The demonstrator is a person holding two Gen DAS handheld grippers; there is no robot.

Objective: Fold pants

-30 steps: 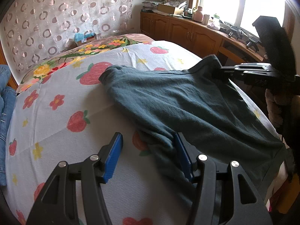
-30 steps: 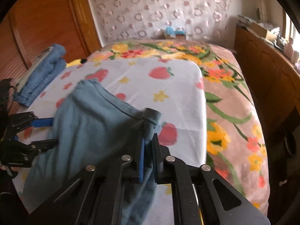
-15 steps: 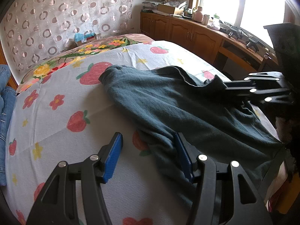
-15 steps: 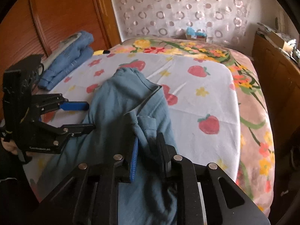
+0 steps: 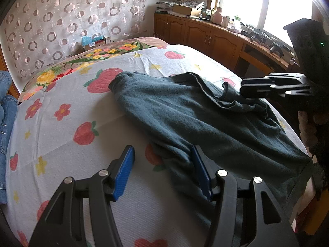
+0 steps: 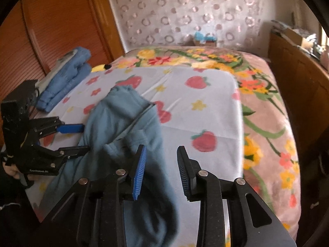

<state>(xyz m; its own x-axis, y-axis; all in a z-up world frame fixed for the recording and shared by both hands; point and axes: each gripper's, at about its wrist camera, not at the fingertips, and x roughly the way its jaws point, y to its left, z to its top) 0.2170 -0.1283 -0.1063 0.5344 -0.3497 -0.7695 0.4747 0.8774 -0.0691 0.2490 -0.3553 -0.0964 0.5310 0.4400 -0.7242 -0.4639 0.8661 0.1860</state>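
Dark teal pants (image 5: 195, 119) lie rumpled on the strawberry-print sheet (image 5: 61, 144), a folded-over part bunched at their right side. My left gripper (image 5: 162, 170) hovers open at the near edge of the pants; the cloth's edge lies by its right pad without being pinched. In the right wrist view the pants (image 6: 123, 127) look lighter blue. My right gripper (image 6: 161, 173) is just above them, its jaws opening; cloth lies below and between the pads, not pressed. Each gripper shows in the other's view: the right gripper (image 5: 275, 86) and the left gripper (image 6: 84, 139).
Folded blue jeans (image 6: 65, 78) are stacked at the bed's left side, by a wooden wardrobe (image 6: 51, 30). A floral blanket (image 6: 267, 123) covers the right side and head of the bed. Wooden cabinets (image 5: 205, 37) with clutter run under the window.
My right gripper has swung over, lowered the pants' end onto the rest of the garment and parted its jaws, letting go of the cloth. The left gripper has kept still.
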